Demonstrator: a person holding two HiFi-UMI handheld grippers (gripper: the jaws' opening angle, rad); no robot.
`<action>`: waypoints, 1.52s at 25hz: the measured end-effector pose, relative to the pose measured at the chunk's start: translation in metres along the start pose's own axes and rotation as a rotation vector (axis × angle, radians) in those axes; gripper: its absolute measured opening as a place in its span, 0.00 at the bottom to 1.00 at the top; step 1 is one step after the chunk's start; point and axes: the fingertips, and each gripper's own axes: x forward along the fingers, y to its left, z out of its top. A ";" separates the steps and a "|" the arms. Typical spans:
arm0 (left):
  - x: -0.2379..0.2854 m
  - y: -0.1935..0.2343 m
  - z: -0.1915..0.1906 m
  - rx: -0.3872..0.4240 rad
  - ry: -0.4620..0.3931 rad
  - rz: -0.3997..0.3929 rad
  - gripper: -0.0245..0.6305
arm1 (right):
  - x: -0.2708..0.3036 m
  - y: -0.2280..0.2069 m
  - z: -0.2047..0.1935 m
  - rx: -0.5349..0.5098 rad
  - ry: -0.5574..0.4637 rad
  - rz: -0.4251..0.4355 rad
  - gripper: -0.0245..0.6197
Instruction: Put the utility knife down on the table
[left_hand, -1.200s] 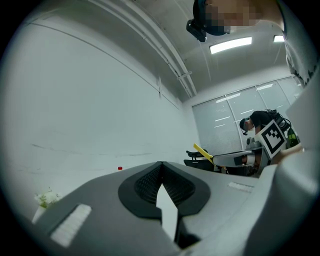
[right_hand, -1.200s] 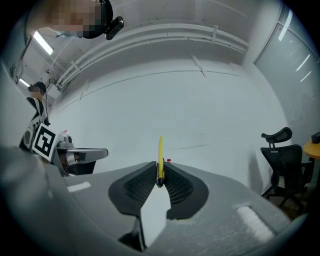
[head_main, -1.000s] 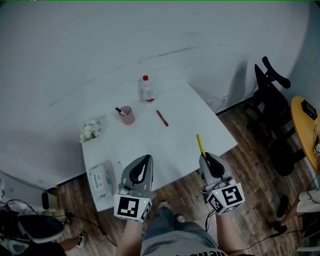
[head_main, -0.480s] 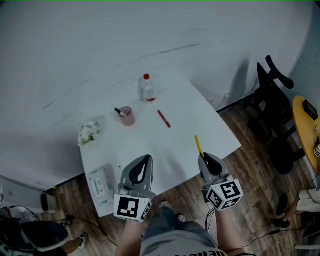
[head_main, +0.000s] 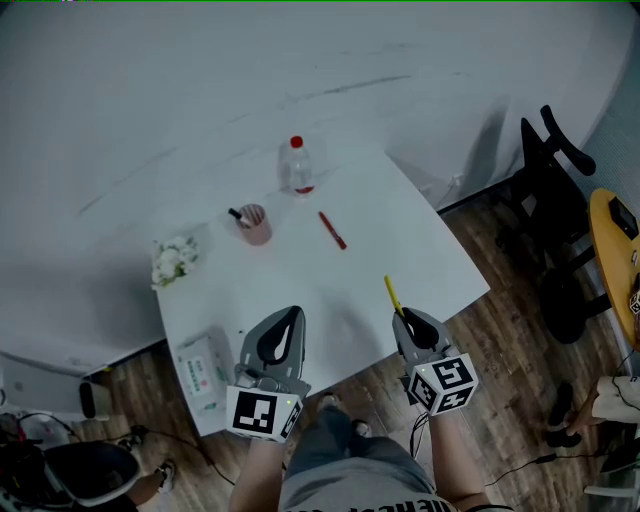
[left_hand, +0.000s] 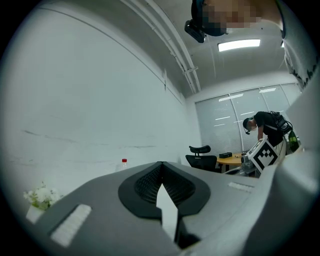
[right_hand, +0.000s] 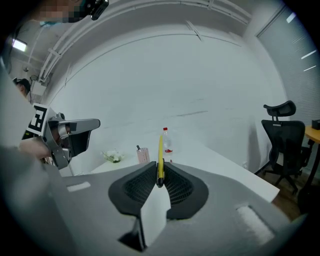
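**Knife clamped in the right gripper above the white table**

A white wall backs a white table (head_main: 300, 275) that stands on a wood-plank floor (head_main: 505, 330), with a black office chair (head_main: 550, 185) and a yellow round table (head_main: 610, 250) off to the right. Toward the far side of the white table stands a clear plastic bottle (head_main: 296, 166) with a red cap. Near it, to the left, is a pink cup (head_main: 253, 225) with a dark pen in it, and to its right a red pen (head_main: 332, 230) lies flat. A small bunch of white flowers (head_main: 171, 260) sits at the left edge, and a tissue pack (head_main: 203, 362) lies at the near left corner.

The right gripper (head_main: 408, 318) is clenched on the yellow utility knife (head_main: 393, 295) — its own view shows both ribbed pads pressed against the knife's rear end. The yellow body sticks out ahead of the jaws and points up toward the bottle. In the head view the knife hangs over the table's near right part, clear of the other items.

The left gripper (head_main: 288, 318) hovers at the near edge with its jaws closed together — nothing sits between them.
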 end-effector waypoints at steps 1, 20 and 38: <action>0.000 0.001 -0.001 -0.002 0.002 0.000 0.06 | 0.002 0.000 -0.003 0.001 0.011 0.000 0.11; 0.000 0.020 -0.018 -0.024 0.031 0.010 0.06 | 0.033 -0.009 -0.074 0.000 0.227 -0.023 0.12; 0.002 0.043 -0.030 -0.039 0.061 0.039 0.06 | 0.054 -0.023 -0.137 0.027 0.417 -0.050 0.12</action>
